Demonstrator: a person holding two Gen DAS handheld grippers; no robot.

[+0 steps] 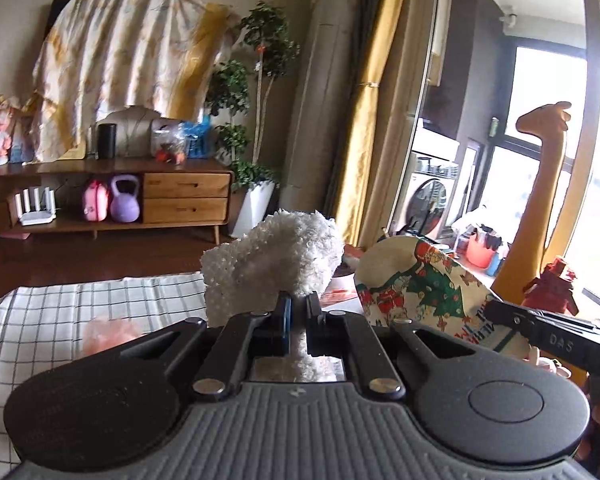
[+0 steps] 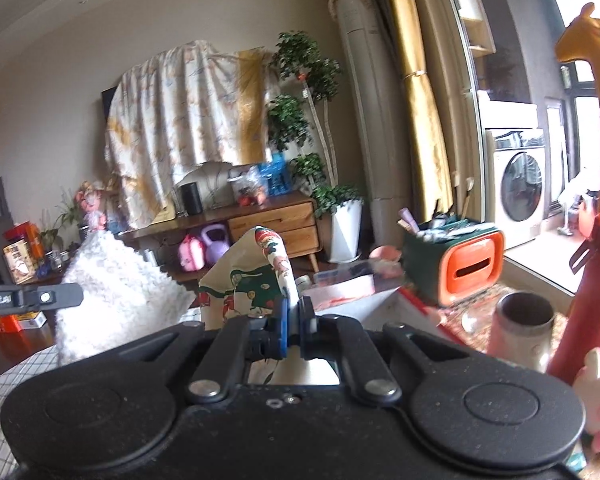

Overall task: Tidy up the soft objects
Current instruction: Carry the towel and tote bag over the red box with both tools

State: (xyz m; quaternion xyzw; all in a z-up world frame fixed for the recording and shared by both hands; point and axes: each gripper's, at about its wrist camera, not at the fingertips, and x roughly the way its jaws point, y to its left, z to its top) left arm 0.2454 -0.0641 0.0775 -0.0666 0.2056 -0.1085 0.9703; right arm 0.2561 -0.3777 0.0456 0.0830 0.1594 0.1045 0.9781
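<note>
My left gripper (image 1: 299,307) is clamped narrow on the white fluffy cloth (image 1: 274,262), which bunches up just beyond its fingertips, above the checked tablecloth (image 1: 60,312). My right gripper (image 2: 296,314) pinches the Christmas-print cloth (image 2: 252,280) the same way; that cloth stands up past its tips, beside the white one. I can't see either cloth's lower part behind the gripper bodies. A pink blur on the checked tablecloth is too soft to identify.
</note>
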